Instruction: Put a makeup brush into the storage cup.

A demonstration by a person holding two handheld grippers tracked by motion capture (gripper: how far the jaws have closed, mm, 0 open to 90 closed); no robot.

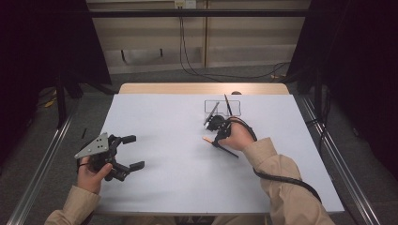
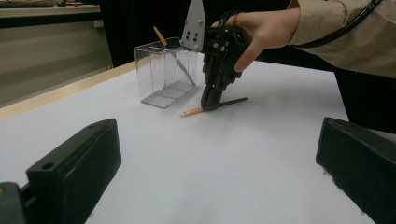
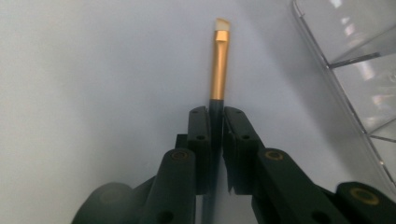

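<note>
Nearest, the left claw (image 1: 129, 152) rests low at the table's (image 1: 178, 178) near left, jaws spread wide and holding nothing, probably parked clear of the work. Farther in, the right claw (image 3: 215, 140) points straight down, pressed together on the dark handle of a brush (image 3: 219, 70) lying flat on the table; gripping mid-handle looks meant to lift it level. Just beyond stands a clear holder (image 2: 164, 72) with other brushes leaning inside, a likely destination, though that is my guess.
</note>
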